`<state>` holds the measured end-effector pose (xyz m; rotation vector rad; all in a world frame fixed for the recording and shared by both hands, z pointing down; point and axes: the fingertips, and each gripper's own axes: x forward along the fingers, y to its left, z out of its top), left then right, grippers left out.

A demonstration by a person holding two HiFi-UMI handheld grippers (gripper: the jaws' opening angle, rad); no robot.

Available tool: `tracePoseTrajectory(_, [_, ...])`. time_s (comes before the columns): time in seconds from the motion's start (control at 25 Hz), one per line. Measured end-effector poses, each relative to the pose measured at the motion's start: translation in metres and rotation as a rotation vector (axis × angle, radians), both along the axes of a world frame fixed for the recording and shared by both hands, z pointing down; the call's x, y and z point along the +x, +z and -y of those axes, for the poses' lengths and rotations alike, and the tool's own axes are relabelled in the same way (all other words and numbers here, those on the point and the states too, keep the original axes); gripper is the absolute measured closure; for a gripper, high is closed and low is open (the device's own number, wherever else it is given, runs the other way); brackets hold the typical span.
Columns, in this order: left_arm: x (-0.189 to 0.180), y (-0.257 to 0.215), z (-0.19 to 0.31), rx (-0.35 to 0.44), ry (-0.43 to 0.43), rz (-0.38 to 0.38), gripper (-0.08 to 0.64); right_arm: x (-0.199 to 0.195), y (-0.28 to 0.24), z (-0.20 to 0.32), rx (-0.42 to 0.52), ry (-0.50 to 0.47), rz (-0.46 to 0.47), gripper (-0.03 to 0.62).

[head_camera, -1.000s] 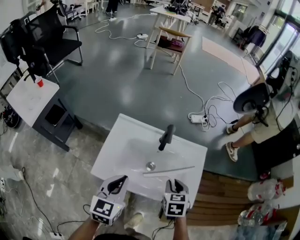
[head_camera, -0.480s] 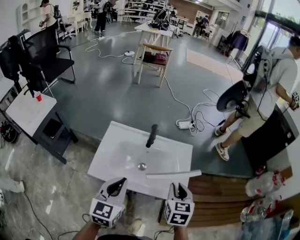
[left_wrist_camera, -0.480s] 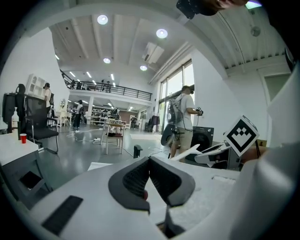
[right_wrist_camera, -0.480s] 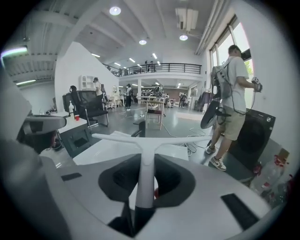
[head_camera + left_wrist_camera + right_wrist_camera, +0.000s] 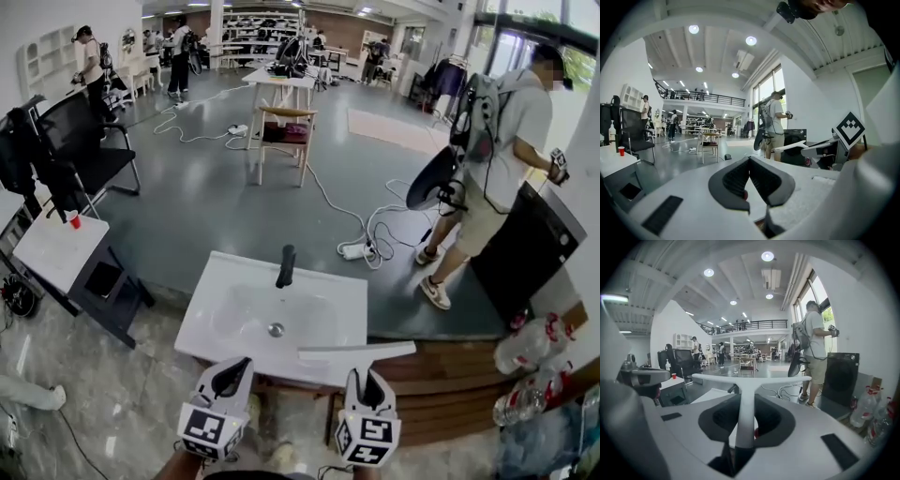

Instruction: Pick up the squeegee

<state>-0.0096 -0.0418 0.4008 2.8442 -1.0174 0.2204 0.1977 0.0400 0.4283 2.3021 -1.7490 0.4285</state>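
open-plan workshop, grey floor giving way to pale marble tiles near the camera. white sink set on the line between the 2, black faucet upright at its far edge, drain in the middle of the basin.

squeegee up off the sink, white blade level and crosswise over the near right corner, stem clenched between the jaws of the right gripper. seen in the right gripper view as a t, stem pinched low, blade across the top. left gripper alongside, just short of the sink's front edge, jaws pressed together on nothing.

to the left, well apart from the sink, a low white table with 1 red cup; black office chair behind it. beyond, a wooden chair and a white cable trailing to a power strip near the sink's far right corner. wide bare floor between sink and wooden chair.

tighter on the right: wooden step just beside the sink, plastic bottles at its end, a black cabinet and a person with a backpack standing next to it. more people and desks far back.
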Motion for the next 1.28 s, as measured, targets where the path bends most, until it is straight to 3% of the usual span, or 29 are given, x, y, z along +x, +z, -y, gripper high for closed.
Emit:
tracePoseTrajectory(0.36, [0.003, -0.017, -0.042, 0.058, 0.022, -0.015, 0.558, 0.000, -0.010, -0.058, 0.053, 0.029, 0.012, 0.517])
tracePoseTrajectory(0.6, [0.006, -0.014, -0.060, 0.041, 0.029, -0.011, 0.558, 0.002, -0.005, -0.079, 0.044, 0.032, 0.015, 0.515])
tracePoseTrajectory(1.28, [0.010, -0.015, -0.064, 0.054, 0.031, -0.012, 0.558, 0.002, -0.012, -0.083, 0.052, 0.020, -0.005, 0.517])
